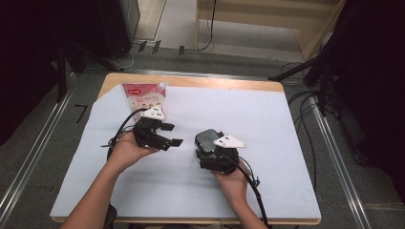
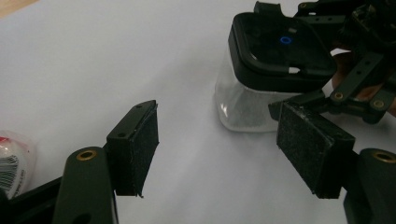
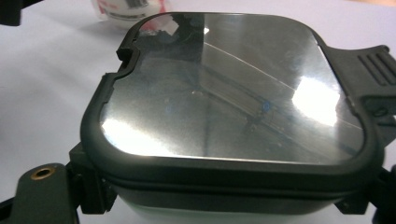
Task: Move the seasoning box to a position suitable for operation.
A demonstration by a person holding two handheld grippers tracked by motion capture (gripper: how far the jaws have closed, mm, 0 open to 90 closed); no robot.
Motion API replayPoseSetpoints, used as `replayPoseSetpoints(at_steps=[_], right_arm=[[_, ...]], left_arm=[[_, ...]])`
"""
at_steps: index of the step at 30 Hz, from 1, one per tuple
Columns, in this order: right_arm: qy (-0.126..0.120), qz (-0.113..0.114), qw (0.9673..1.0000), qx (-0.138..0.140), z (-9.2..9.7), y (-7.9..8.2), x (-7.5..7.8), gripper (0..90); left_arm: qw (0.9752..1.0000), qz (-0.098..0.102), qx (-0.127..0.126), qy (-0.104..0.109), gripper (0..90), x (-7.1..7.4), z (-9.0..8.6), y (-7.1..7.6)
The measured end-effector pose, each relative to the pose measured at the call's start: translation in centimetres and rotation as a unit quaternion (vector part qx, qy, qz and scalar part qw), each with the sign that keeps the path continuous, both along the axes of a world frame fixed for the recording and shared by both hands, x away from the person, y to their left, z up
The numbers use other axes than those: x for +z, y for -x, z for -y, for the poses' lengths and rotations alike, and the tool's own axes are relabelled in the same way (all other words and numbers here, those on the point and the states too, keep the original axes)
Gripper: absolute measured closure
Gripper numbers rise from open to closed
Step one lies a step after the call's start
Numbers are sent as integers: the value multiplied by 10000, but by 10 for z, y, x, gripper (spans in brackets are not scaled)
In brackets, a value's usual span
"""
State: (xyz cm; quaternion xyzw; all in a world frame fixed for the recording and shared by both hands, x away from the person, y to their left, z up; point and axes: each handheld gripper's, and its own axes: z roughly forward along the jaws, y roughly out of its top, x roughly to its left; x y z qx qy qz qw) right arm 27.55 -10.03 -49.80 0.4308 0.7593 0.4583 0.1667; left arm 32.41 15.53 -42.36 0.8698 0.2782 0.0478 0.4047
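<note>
Left gripper (image 1: 174,134) sits wide open in the high view from what I can see, jaws spread with nothing between them, held in the person's left hand (image 1: 128,151) over the white sheet (image 1: 267,124) that covers the wooden table (image 1: 191,81). Just behind it, near the far left edge of the sheet, there's a red and white pouch (image 1: 143,97) standing up; I can't tell what's in it. Over on the other side, the right gripper (image 1: 208,143) is clamped around a clear container with a black lid (image 1: 208,138), close to the middle of the table, with the right hand (image 1: 232,181) behind it. Moving to the left gripper view: the two black padded jaws are well apart over bare white sheet, and past them is the container (image 2: 243,102), a clear square tub with that black lid (image 2: 275,51) snapped on top. Its walls look frosty or fogged so I honestly can't say if anything's inside. The right gripper (image 2: 355,74) is pinching it from the far side. A bit of the pouch (image 2: 14,158) pokes in at the bottom left. Right gripper view: the lid (image 3: 233,93) is right up in the camera, glossy dark panel with a thick black rim and a ribbed latch tab on the right side, jaws pressed on either side of the tub. The pouch (image 3: 126,9) peeks in at the top.
</note>
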Motion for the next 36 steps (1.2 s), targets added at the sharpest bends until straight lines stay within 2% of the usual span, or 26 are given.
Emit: replayPoseSetpoints(at_steps=[4, 8, 13, 21, 25, 27, 32, 34, 36], right_arm=[[37, -13, 10000, 40, -5, 0, -3, 154], [146, 195, 9997, 30, -11, 2, -7, 153], [189, 224, 9995, 70, -10, 4, -8, 147], [-49, 37, 9998, 202, -3, 6, -2, 121], [-4, -48, 9996, 290, 2, 8, 4, 121], [88, -140, 9989, 440, 8, 11, 9, 128], [202, -136, 9977, 628, 19, 18, 18, 138], [185, -200, 9972, 692, 25, 20, 22, 147], [11, -328, 9962, 807, 38, 22, 30, 206]], left_arm=[[10000, -11, -9, 25, 306, -1, 0, 0], [10000, -6, -22, -1, 306, -1, 0, -1], [10000, 15, -26, 19, 306, -2, 1, 0], [10000, 23, 21, 38, 300, -1, 0, 0], [10000, 3, 21, 19, 299, -1, 0, 0], [10000, -34, 42, 46, 300, 0, 1, 0], [10000, -47, 51, 39, 300, -1, 2, 0], [10000, -71, 68, 10, 301, -2, 3, 0], [9999, -101, 96, 61, 316, -3, 4, 1]])
